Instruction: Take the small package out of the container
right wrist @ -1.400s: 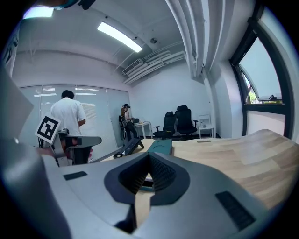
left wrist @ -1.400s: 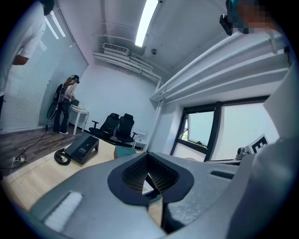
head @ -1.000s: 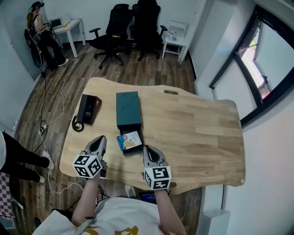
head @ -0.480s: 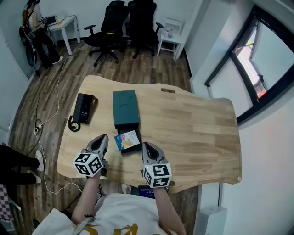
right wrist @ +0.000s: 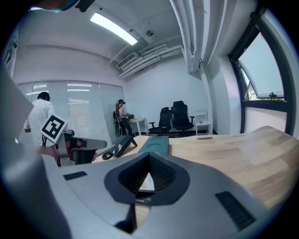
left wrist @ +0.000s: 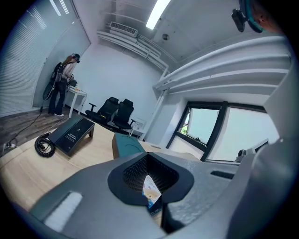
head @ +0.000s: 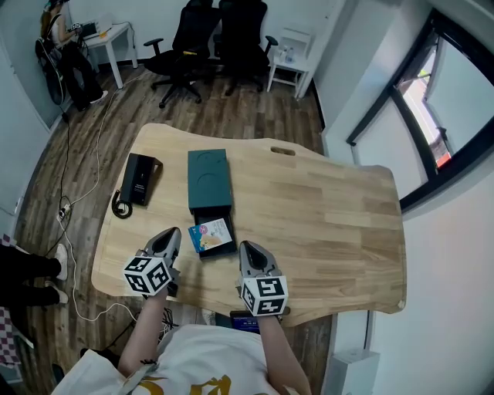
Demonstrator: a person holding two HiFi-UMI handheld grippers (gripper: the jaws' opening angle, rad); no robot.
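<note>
Over the wooden table (head: pixel 324 208), left claw (head: pixel 171 234) and right claw (head: pixel 246 248) are closed, empty.

The floor (head: pixel 231 123) is of dark wood planks, and a light wooden table (head: pixel 332 216) with rounded corners stands on it. Beyond the table stand two black office chairs (head: pixel 179 65), near a small white side table (head: pixel 289 65). At the far left a person (head: pixel 69 62) stands by a white desk (head: pixel 108 35). A large dark-framed window (head: pixel 455 92) is in the pale right wall. A long ceiling lamp (left wrist: pixel 156 11) is lit
</note>
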